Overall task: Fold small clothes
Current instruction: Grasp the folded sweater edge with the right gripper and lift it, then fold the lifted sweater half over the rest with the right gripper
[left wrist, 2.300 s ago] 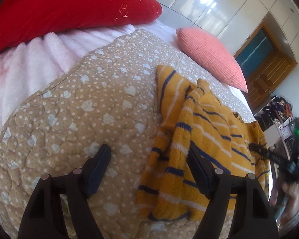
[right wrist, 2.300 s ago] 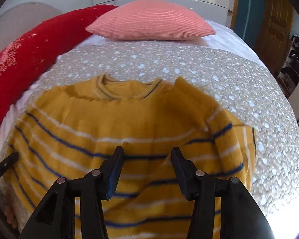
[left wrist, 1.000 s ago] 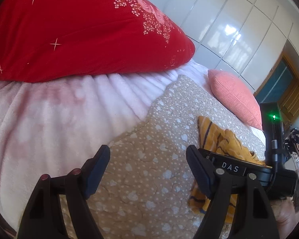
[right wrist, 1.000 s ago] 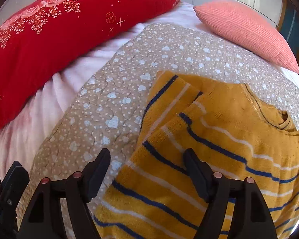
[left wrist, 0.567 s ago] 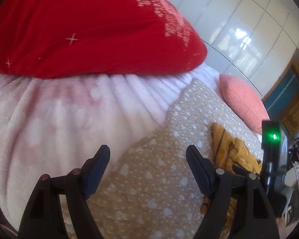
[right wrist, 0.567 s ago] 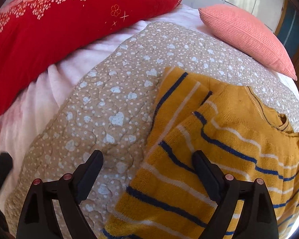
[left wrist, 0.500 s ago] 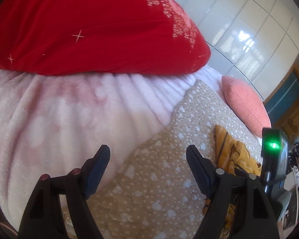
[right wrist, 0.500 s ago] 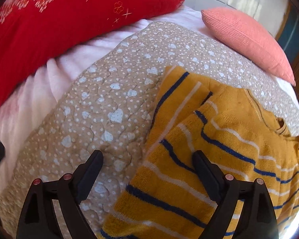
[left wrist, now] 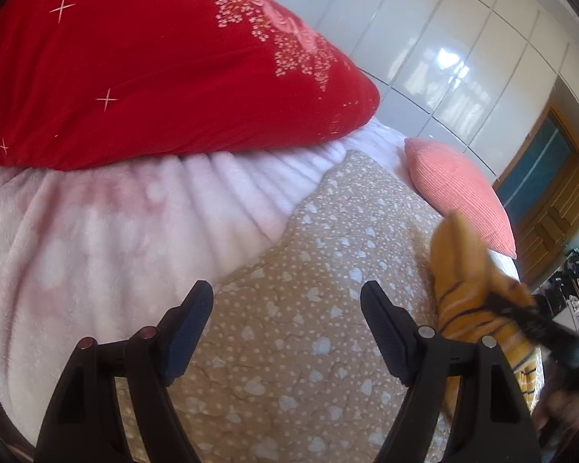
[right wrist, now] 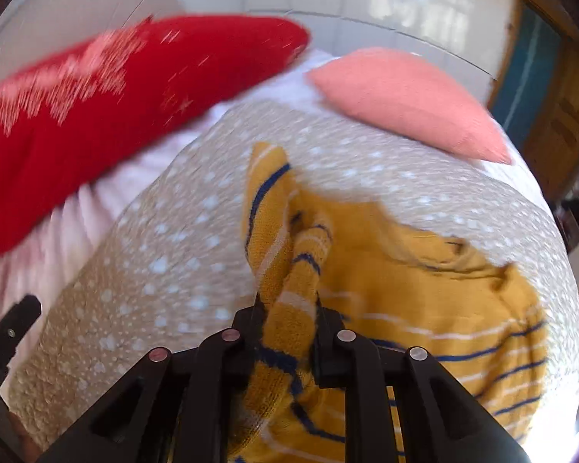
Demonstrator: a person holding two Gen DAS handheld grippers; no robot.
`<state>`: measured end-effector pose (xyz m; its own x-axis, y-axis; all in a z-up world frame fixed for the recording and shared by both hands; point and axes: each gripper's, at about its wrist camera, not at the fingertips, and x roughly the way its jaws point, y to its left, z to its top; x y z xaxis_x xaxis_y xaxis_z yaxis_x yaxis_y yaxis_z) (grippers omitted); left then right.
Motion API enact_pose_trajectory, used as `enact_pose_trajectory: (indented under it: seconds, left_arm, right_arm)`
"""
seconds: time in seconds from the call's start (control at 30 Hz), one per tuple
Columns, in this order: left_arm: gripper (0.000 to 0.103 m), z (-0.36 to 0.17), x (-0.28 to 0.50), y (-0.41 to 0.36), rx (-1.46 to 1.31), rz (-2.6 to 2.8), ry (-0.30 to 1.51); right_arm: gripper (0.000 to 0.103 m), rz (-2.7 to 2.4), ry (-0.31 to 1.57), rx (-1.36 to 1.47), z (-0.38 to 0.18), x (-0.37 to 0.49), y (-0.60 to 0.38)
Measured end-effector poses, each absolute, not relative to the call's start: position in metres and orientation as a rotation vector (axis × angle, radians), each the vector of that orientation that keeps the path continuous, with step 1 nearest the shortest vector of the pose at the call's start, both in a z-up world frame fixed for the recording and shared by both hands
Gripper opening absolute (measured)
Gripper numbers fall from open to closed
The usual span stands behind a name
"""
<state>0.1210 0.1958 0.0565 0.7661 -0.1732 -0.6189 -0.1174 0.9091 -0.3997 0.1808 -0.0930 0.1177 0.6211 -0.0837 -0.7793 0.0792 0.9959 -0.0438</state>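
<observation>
A yellow sweater (right wrist: 424, 281) with blue and white stripes lies on a tan dotted quilt (right wrist: 181, 254). My right gripper (right wrist: 289, 312) is shut on the sweater's left side and lifts a bunched fold of it off the quilt. In the left wrist view the lifted sweater (left wrist: 467, 277) shows at the right, with the right gripper (left wrist: 536, 328) on it. My left gripper (left wrist: 285, 301) is open and empty above bare quilt (left wrist: 308, 308), to the left of the sweater.
A big red pillow (left wrist: 143, 65) lies on a pale pink blanket (left wrist: 96, 239) to the left. A salmon cushion (right wrist: 405, 96) lies at the far end of the quilt. White cupboards (left wrist: 444, 38) and a wooden door (right wrist: 559, 96) stand behind.
My right gripper has shut on the sweater's left side and raised it. The right wrist view is blurred with motion. My left gripper stays open and has barely moved.
</observation>
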Motion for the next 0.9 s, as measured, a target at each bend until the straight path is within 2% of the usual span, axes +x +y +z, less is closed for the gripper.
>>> enact_pose_trajectory:
  seconds: [0.17,0.37,0.43,0.5,0.77,0.9]
  left_arm:
    - [0.078,0.052,0.123,0.184,-0.443,-0.07,0.736]
    - [0.078,0.056,0.12,0.161,-0.408,-0.11,0.736]
    - [0.078,0.059,0.119,0.148,-0.391,-0.129,0.736]
    - [0.078,0.059,0.118,0.137,-0.372,-0.151,0.738]
    - [0.078,0.059,0.114,0.08,-0.269,-0.264,0.759]
    - [0.078,0.057,0.109,0.062,-0.224,-0.306,0.761]
  right_arm:
    - [0.014,-0.287,0.882,0.155,0.13,0.14,-0.212]
    - [0.016,-0.423,0.938,0.367,0.083,0.096,-0.317]
    - [0.025,-0.41,0.92,0.442,0.075,0.089,-0.334]
    - [0.064,-0.507,0.874,0.427,0.083,0.078,-0.34]
    - [0.067,-0.334,0.755,0.425,0.147,0.06,-0.307]
    - [0.074,-0.218,0.825,0.375,0.135,0.066,-0.265]
